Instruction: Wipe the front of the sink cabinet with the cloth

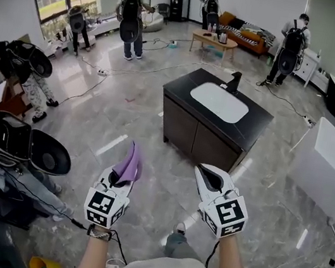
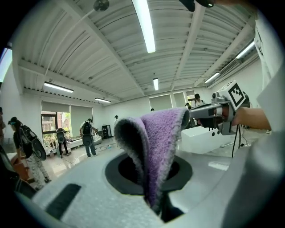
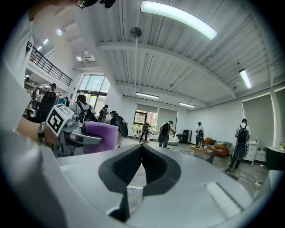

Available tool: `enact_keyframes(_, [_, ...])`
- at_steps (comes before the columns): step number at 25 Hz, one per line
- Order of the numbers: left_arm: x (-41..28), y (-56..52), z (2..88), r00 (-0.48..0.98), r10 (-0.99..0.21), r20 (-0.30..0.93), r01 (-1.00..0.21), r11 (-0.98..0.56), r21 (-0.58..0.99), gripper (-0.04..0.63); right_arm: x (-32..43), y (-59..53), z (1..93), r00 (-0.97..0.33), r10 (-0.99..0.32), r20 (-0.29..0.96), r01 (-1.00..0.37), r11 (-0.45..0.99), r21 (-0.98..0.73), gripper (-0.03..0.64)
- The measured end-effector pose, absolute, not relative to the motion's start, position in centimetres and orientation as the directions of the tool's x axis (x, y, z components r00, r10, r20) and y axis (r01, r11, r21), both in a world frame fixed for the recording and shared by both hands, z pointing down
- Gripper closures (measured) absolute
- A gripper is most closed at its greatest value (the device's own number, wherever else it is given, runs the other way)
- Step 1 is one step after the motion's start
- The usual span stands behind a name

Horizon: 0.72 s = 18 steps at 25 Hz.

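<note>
The dark sink cabinet [image 1: 203, 133] with a black top and white basin [image 1: 219, 101] stands on the floor ahead of me, its two front doors facing me. My left gripper [image 1: 122, 177] is shut on a purple cloth [image 1: 129, 163], which stands up folded between the jaws [image 2: 153, 151]. It is well short of the cabinet, down and to its left. My right gripper [image 1: 206, 178] is shut with nothing in it, jaws meeting at the tips [image 3: 141, 147]. The right gripper view also catches the purple cloth [image 3: 101, 136] at its left.
Several people with backpacks stand at the back of the room [image 1: 131, 21]. A coffee table [image 1: 214, 43] and an orange sofa [image 1: 249, 37] are behind the cabinet. A white unit [image 1: 334, 169] stands at right. Black gear [image 1: 15, 142] and cables lie at left.
</note>
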State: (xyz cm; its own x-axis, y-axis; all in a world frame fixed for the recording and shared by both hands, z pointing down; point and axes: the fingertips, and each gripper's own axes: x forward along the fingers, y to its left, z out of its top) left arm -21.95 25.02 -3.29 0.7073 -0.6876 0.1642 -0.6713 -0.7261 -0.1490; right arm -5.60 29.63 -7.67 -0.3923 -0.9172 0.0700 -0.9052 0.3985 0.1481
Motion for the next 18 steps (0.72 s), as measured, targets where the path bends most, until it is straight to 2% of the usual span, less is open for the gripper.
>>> enact_keyframes(9, [-17.2,13.1,-3.7,0.674,-0.715,0.185,-0.707,-0.697,-0.12,0.548,1.5,17.3,-7.9,-0.38,-0.919,0.103,-0.911,0.391,0.127,0.611])
enact_keyframes(18, [-13.6,5.7,-3.4,0.641,-0.737,0.215,-0.739,-0.668,-0.088,0.548,5.8,10.1,-7.9,-0.391,-0.912,0.124,-0.907,0.405,0.116,0.611])
